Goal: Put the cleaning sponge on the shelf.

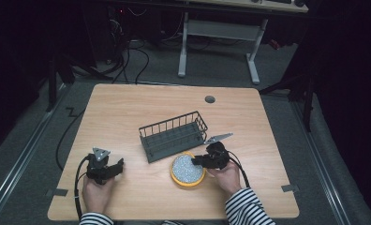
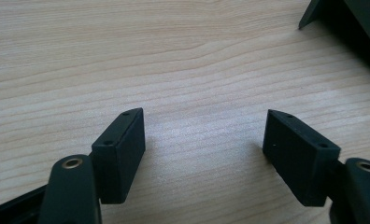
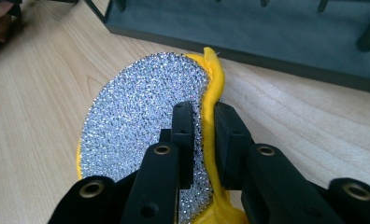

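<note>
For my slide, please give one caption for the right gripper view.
Right gripper pinches the yellow rim of a round silver scrubbing pad beside the dark rack.

Round yellow sponge pad with silver glitter mesh face, pinched at its rim.
Edge squeezed between the right claw jaws, silver face left of them, rim lifted.
</note>
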The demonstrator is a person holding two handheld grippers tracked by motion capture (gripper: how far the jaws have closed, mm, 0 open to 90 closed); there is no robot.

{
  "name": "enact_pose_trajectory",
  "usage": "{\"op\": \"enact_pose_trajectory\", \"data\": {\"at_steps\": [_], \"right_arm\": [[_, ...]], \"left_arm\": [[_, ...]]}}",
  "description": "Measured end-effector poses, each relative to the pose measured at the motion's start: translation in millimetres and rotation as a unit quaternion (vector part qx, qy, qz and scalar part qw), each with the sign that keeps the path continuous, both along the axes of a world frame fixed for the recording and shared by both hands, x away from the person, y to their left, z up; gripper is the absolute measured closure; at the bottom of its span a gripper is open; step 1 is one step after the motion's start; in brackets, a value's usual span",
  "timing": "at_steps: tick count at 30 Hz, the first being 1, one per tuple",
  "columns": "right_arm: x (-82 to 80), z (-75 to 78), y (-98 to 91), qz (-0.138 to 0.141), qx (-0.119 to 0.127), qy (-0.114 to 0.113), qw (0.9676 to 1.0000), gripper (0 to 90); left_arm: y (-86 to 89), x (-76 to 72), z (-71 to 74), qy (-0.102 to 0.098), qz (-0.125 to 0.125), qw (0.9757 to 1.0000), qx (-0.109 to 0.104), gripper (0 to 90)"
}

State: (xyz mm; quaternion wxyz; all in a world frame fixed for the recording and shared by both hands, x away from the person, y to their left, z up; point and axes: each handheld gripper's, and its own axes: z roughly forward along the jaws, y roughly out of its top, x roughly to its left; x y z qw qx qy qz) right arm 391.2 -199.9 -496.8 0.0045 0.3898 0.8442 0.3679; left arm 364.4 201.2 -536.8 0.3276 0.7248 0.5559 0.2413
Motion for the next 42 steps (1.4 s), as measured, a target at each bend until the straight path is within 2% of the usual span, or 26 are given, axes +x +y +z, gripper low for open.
{"op": "enact_pose_trajectory", "data": {"at_steps": [17, 18, 20, 37, 38, 40, 42], "right_arm": [[-11.2, 30.0, -14.9, 0.006, 0.013, -0.035, 0.9993, 79.9], [-12.9, 37.8, -18.3, 0.007, 0.016, -0.039, 0.9991, 79.8], [-13.3, 42.6, -20.3, 0.005, 0.019, -0.042, 0.9989, 79.8], [-4.3, 82.0, -32.2, 0.000, 0.042, -0.077, 0.9962, 79.8], [-1.5, 89.3, -32.8, -0.004, 0.045, -0.081, 0.9957, 79.8], [-0.4, 91.7, -32.9, -0.004, 0.045, -0.084, 0.9954, 79.9], [5.5, 101.3, -33.3, -0.008, 0.048, -0.093, 0.9945, 79.8]], "left_arm": [[0.0, 0.0, 0.0, 0.000, 0.000, 1.0000, 0.000, 30.4], [0.0, 0.0, 0.0, 0.000, 0.000, 1.0000, 0.000, 30.5], [0.0, 0.0, 0.0, 0.000, 0.000, 1.0000, 0.000, 30.5], [0.0, -0.1, 0.0, 0.000, 0.000, 1.0000, 0.000, 30.5], [0.1, -0.2, 0.0, 0.000, 0.000, 1.0000, 0.000, 30.5], [0.1, -0.3, 0.0, 0.000, 0.000, 1.0000, 0.000, 30.5], [0.1, -0.4, 0.0, 0.000, 0.000, 1.0000, 0.001, 30.5]]}}
